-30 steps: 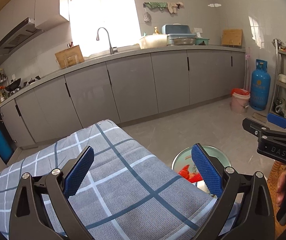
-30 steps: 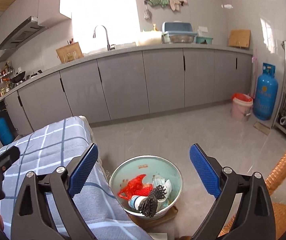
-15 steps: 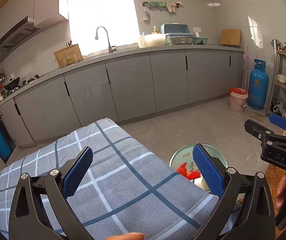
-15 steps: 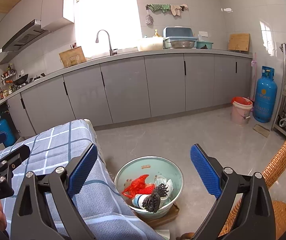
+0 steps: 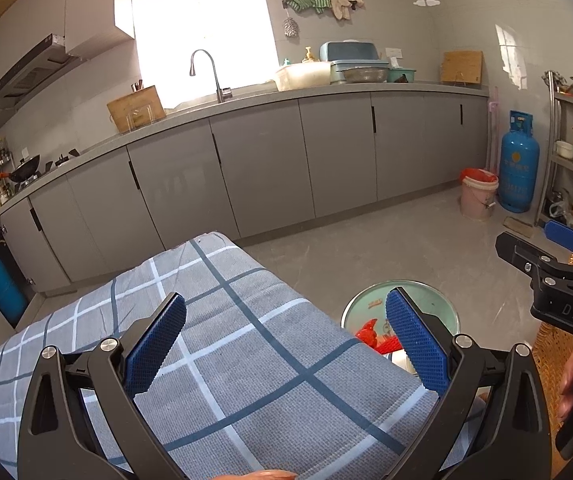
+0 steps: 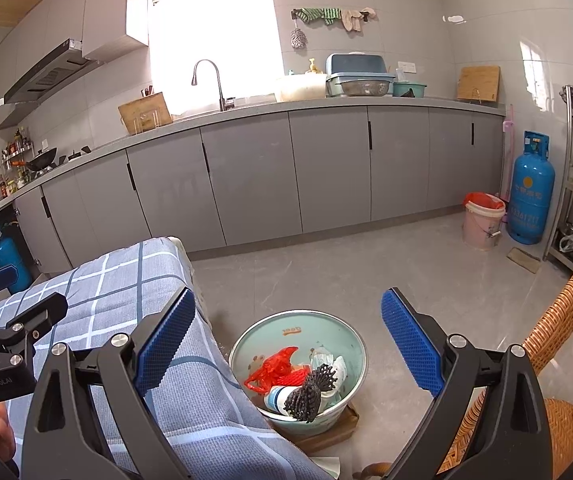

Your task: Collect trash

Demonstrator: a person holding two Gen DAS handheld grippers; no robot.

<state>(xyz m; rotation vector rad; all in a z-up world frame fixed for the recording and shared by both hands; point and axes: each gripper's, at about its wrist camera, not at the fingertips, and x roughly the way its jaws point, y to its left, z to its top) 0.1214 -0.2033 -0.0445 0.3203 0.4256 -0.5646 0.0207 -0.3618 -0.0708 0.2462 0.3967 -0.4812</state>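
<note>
Over the checked cloth on the table we hold the left gripper with its jaws spread wide and nothing between them; the cloth under it shows no litter that we can see. Our right gripper is just as wide and just as empty, held off the table's edge above the floor.

The collected trash sits in the pale green basin on the floor, just beside the table's corner. In it we can make out a red net bag, a black mesh scrubber, a small white bottle lying on its side and some crumpled white wrapping.

From the right gripper the basin lies between the pads at about 6 o'clock, slightly toward 7, directly below and ahead. From the left gripper the same basin shows at about 3 o'clock, half hidden behind its right pad and past the table edge.

We judge the right hand the nearer one for any further drop. The bottle's long axis seems to run roughly 10 to 4. With no loose litter visible, the collecting looks nearly done.
</note>
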